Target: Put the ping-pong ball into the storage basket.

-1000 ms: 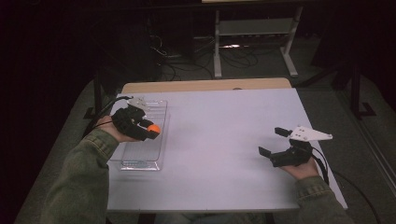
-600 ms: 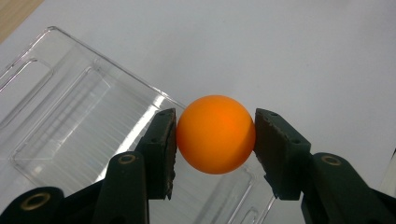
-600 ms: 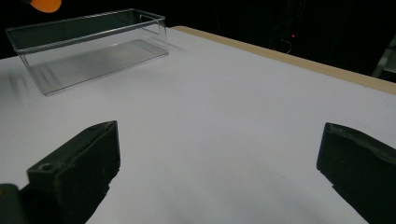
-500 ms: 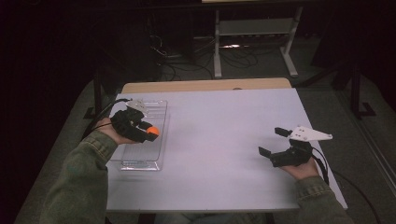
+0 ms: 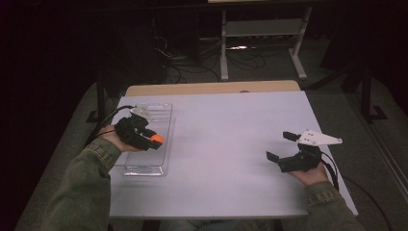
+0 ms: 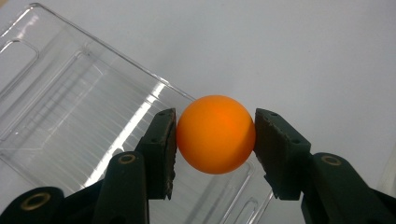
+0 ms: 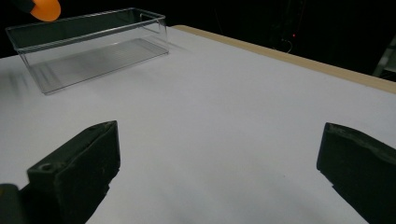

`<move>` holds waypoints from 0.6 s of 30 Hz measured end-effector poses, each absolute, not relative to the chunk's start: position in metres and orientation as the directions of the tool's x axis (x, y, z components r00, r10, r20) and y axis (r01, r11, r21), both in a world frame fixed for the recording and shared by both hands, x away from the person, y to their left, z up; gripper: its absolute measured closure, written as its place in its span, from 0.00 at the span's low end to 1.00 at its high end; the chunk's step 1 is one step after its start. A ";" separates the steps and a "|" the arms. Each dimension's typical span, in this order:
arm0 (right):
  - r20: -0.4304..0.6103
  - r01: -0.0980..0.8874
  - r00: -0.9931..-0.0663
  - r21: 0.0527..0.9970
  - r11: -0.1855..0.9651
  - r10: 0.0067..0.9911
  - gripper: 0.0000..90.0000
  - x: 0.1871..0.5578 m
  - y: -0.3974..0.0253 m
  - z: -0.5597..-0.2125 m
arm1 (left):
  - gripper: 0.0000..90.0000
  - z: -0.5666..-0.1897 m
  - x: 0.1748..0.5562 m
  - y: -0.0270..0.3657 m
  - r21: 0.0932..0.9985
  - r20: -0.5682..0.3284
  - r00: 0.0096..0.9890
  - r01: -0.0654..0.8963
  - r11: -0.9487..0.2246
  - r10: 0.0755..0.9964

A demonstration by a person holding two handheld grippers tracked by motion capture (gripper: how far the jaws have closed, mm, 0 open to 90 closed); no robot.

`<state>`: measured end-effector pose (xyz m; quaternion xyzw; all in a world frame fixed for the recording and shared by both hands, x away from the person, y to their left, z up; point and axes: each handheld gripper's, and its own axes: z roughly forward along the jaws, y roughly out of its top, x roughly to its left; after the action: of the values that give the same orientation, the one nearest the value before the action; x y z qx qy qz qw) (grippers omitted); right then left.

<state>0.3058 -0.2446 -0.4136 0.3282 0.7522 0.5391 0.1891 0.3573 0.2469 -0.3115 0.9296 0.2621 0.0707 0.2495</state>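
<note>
Left gripper view: left tongs point(image 6: 215, 140) pinching round orange ball point(image 6: 215, 134) above clear tray point(image 6: 70, 102); right tongs point(image 7: 219, 172) spread.

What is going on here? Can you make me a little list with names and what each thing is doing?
left gripper: shut on the ball
ball: orange, held above the box's edge
box: clear plastic, nothing inside, on the table's left side
right gripper: open, holding nothing, over the table's right side
table: white top
</note>
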 end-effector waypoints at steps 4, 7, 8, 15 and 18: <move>0.069 0.291 -0.712 0.935 0.203 0.699 0.00 0.306 -0.245 -0.414 | 0.55 -0.314 0.357 0.246 0.495 -0.003 0.855 0.452 -0.742 0.519; 0.070 0.291 -0.712 0.935 0.203 0.699 0.00 0.306 -0.245 -0.414 | 0.55 -0.316 0.357 0.246 0.492 -0.008 0.854 0.456 -0.742 0.520; 0.071 0.293 -0.712 0.935 0.202 0.699 0.00 0.306 -0.245 -0.414 | 0.55 -0.316 0.357 0.247 0.491 -0.008 0.854 0.457 -0.742 0.521; 0.071 0.293 -0.712 0.934 0.203 0.699 0.00 0.306 -0.245 -0.414 | 0.55 -0.321 0.357 0.250 0.490 -0.014 0.848 0.468 -0.735 0.530; 0.072 0.293 -0.712 0.934 0.203 0.698 0.00 0.306 -0.245 -0.414 | 0.55 -0.324 0.357 0.252 0.486 -0.020 0.848 0.472 -0.736 0.530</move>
<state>0.3058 -0.2447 -0.4140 0.3296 0.7523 0.5386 0.1880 0.3572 0.2518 -0.3241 0.9297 0.2695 0.0601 0.2437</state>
